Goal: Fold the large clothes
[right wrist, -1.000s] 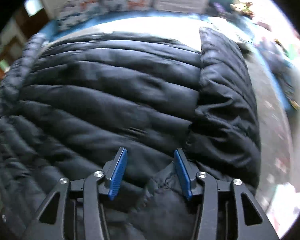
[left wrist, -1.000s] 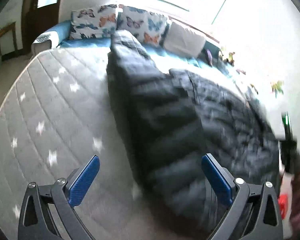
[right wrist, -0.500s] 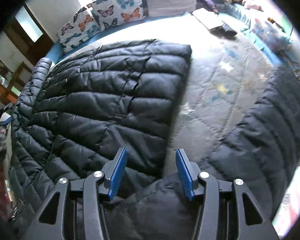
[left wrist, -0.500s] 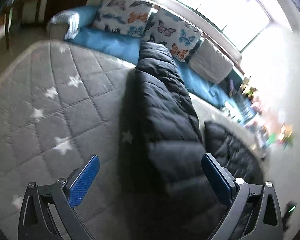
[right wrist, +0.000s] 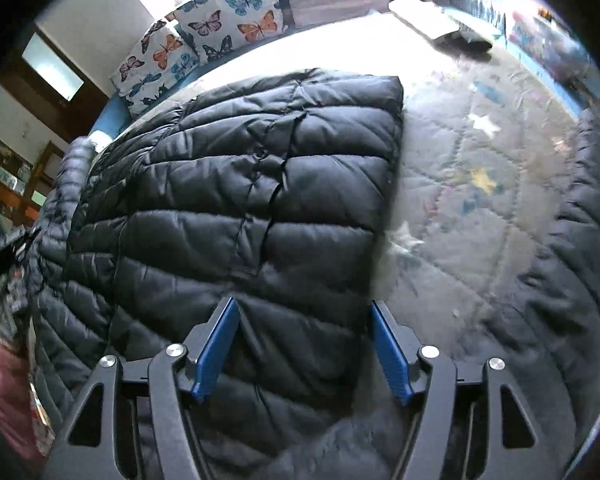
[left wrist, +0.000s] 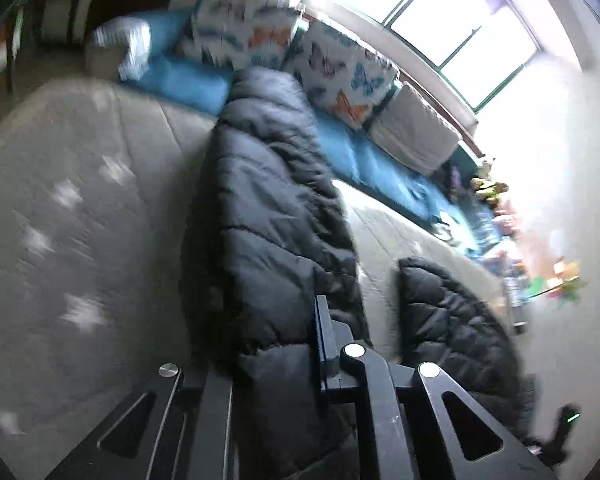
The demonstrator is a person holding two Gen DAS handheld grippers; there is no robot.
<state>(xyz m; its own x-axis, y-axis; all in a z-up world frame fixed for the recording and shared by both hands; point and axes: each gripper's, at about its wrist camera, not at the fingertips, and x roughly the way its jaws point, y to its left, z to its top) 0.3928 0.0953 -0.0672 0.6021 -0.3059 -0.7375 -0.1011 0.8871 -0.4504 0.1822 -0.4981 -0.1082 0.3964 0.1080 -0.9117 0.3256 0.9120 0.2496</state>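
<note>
A black quilted puffer jacket point(right wrist: 260, 168) lies spread on a grey star-print mattress point(right wrist: 480, 200). In the left wrist view a long folded part of the jacket point(left wrist: 268, 200) runs away towards the pillows. My left gripper point(left wrist: 276, 344) is shut on its near end, and the fabric hides one finger. Another dark part of the jacket point(left wrist: 452, 320) lies to the right. My right gripper point(right wrist: 302, 304) hovers over the jacket's near edge. Its jaws are opening, with fabric below them and the blue pads point(right wrist: 216, 344) not pressing on it. One sleeve point(right wrist: 572, 280) curls along the right side.
Butterfly-print pillows point(right wrist: 228, 20) and a pale cushion point(left wrist: 412, 136) line the far edge on a blue cover. Toys and small clutter point(left wrist: 492, 188) sit at the far right under a bright window. A person's pink sleeve point(right wrist: 4, 392) shows at the left edge.
My left gripper swung along the jacket's folded part and went from wide open to shut on it. My right gripper's jaws widened and no longer pinch fabric.
</note>
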